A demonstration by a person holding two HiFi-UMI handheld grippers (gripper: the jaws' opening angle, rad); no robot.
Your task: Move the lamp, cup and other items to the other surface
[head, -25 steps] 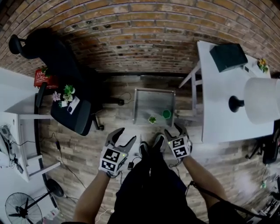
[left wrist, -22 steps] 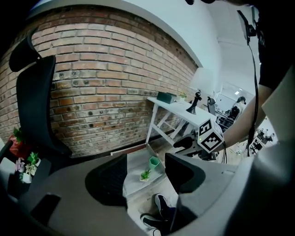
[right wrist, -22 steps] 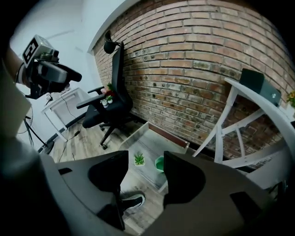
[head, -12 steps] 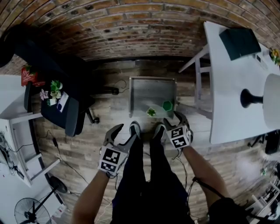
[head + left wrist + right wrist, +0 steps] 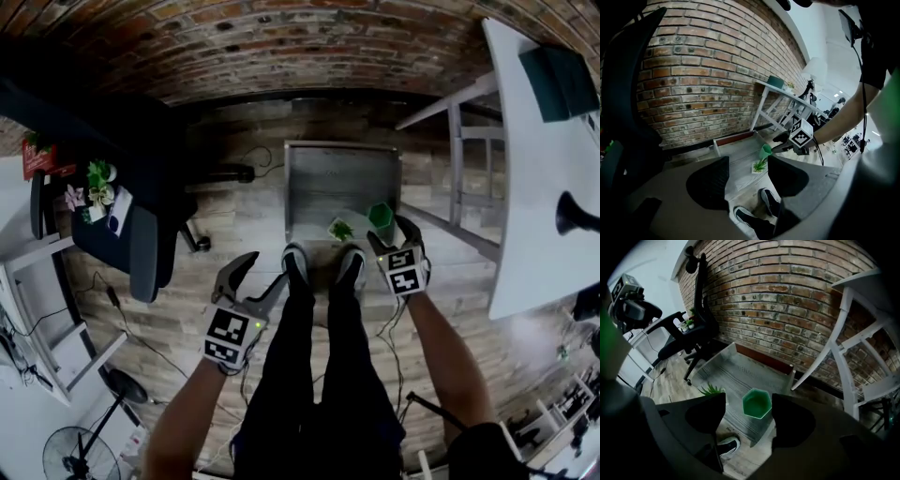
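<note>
A green hexagonal cup (image 5: 757,403) stands upright on a low grey table (image 5: 736,367) on the floor, near its front right corner. A small potted plant (image 5: 341,229) sits just left of the cup (image 5: 381,216). My right gripper (image 5: 394,235) hovers right at the cup, open, its jaws having just been opening; the cup shows between them (image 5: 748,421), untouched. My left gripper (image 5: 260,273) is open and empty, lower left, over the floor beside a shoe (image 5: 293,263). The lamp's black base (image 5: 575,214) stands on the white table (image 5: 539,178) at right.
A dark green box (image 5: 561,80) lies on the white table's far end. A black office chair (image 5: 122,206) with small plants (image 5: 94,186) on its seat stands at left. A brick wall (image 5: 281,47) runs behind the low table. Cables lie on the wooden floor.
Both grippers have sunk toward the floor. The right one has come up against the green cup with its jaws wider apart. The head view has tipped forward, so the low table looks larger.
</note>
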